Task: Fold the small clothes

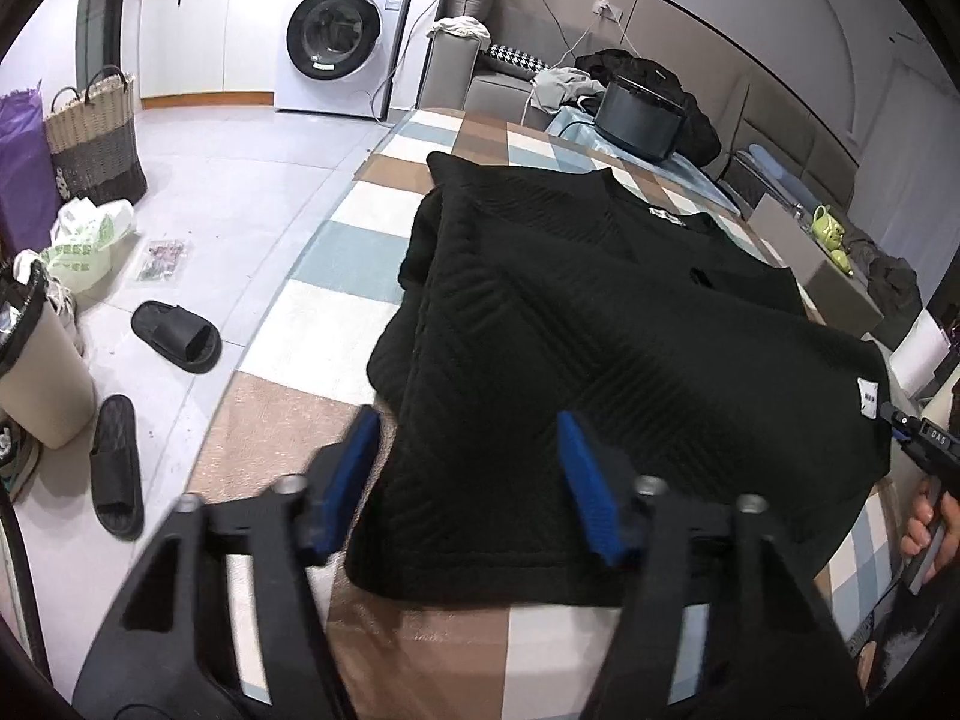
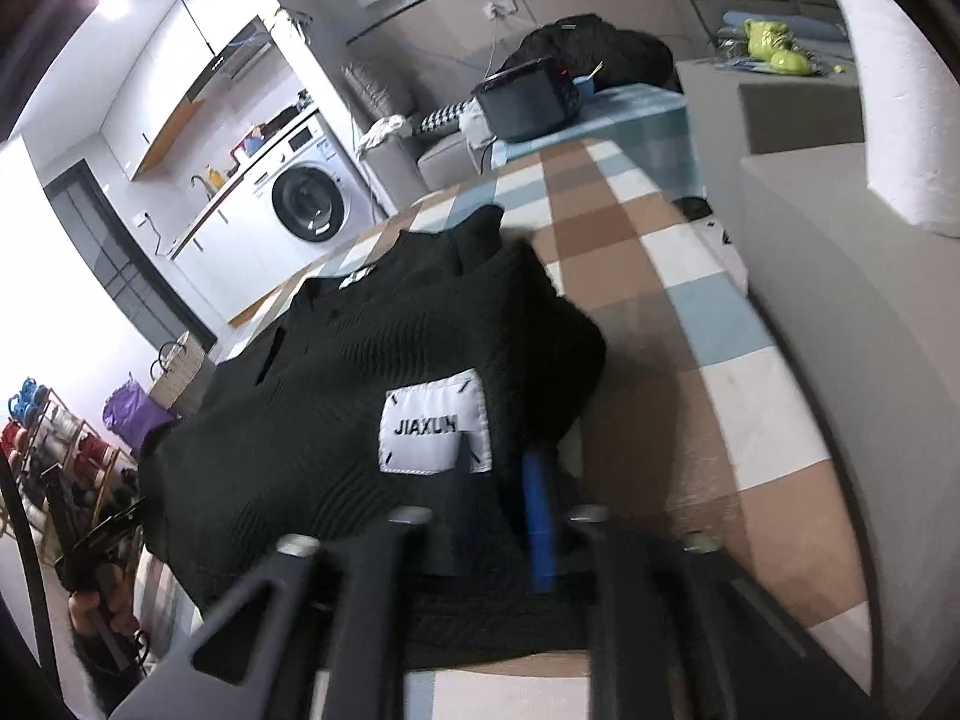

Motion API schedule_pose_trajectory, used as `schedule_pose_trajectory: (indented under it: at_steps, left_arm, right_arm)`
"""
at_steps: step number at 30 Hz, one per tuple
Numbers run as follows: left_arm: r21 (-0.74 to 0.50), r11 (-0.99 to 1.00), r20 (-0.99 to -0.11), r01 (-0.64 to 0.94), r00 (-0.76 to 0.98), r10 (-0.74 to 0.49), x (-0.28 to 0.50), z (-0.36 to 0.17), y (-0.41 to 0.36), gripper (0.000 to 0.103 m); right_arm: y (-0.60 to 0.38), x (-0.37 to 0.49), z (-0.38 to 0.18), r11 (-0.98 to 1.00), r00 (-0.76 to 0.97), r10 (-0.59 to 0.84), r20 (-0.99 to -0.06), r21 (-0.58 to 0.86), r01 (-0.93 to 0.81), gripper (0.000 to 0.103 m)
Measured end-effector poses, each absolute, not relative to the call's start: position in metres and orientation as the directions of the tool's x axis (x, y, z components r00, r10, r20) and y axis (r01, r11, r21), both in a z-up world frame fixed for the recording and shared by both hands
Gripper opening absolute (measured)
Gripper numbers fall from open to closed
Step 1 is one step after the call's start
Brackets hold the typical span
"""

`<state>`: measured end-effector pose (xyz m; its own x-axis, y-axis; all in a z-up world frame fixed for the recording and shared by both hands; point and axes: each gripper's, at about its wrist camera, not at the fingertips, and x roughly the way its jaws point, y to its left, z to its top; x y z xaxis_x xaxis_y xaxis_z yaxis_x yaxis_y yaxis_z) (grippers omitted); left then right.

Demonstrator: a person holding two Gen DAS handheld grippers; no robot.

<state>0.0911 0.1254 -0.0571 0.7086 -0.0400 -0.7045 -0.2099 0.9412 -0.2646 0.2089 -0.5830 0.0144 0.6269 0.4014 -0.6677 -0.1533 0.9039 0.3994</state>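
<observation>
A black ribbed knit garment point(image 1: 600, 330) lies folded on a checked tablecloth point(image 1: 336, 252). My left gripper point(image 1: 471, 480) hovers over its near left corner, blue pads point(image 1: 585, 486) wide apart, one beside the edge and one above the cloth. In the right wrist view the garment point(image 2: 360, 360) bulges up by its white "JIAXUN" label point(image 2: 432, 426). My right gripper point(image 2: 474, 480) sits at that edge: one blue pad point(image 2: 538, 516) shows bare, and cloth drapes over the other finger and hides it. From the left wrist view the right gripper point(image 1: 912, 435) touches the garment's right edge near the label point(image 1: 868, 397).
The table's left edge drops to a tiled floor with two black slippers point(image 1: 177, 336), a bin point(image 1: 36, 372) and a woven basket point(image 1: 96, 132). A washing machine point(image 1: 336, 36) stands behind. At the table's far end sits a black appliance point(image 1: 642, 114); a grey box point(image 1: 828, 276) is at right.
</observation>
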Motion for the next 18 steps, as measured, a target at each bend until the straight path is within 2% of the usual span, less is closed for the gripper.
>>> schedule_pose_trajectory:
  at_steps: [1,5,7,8,9,12,15,18]
  left_arm:
    - [-0.273,0.938,-0.709,-0.214,0.704,-0.046,0.094,-0.059,0.126,0.039]
    - [-0.314,0.918,-0.72,-0.243,0.691,-0.063,0.103,-0.062,0.133,0.036]
    - [-0.322,0.91,-0.734,-0.263,0.677,-0.064,0.109,-0.064,0.136,0.042]
    - [-0.315,0.908,-0.742,-0.276,0.668,-0.055,0.113,-0.066,0.137,0.06]
    - [-0.308,0.905,-0.754,-0.294,0.655,-0.044,0.117,-0.068,0.138,0.07]
    - [-0.358,0.89,-0.752,-0.281,0.652,-0.096,0.129,-0.073,0.139,0.07]
    - [-0.327,0.908,-0.757,-0.262,0.647,-0.086,0.142,-0.074,0.131,0.07]
    - [-0.318,0.918,-0.753,-0.238,0.652,-0.091,0.151,-0.075,0.124,0.07]
  right_arm:
    - [-0.581,0.211,0.013,0.902,0.629,0.405,-0.664,0.402,-0.157,0.042]
    - [-0.571,0.222,0.01,0.913,0.621,0.385,-0.683,0.382,-0.145,0.044]
    - [-0.569,0.225,0.009,0.918,0.624,0.367,-0.69,0.376,-0.124,0.048]
    - [-0.569,0.228,0.009,0.918,0.624,0.364,-0.692,0.379,-0.116,0.049]
    - [-0.569,0.23,0.008,0.914,0.621,0.372,-0.69,0.388,-0.117,0.051]
    - [-0.563,0.236,0.004,0.908,0.598,0.393,-0.698,0.396,-0.135,0.054]
    - [-0.554,0.24,0.001,0.905,0.58,0.411,-0.703,0.393,-0.164,0.061]
    - [-0.549,0.242,0.001,0.909,0.572,0.407,-0.712,0.381,-0.172,0.061]
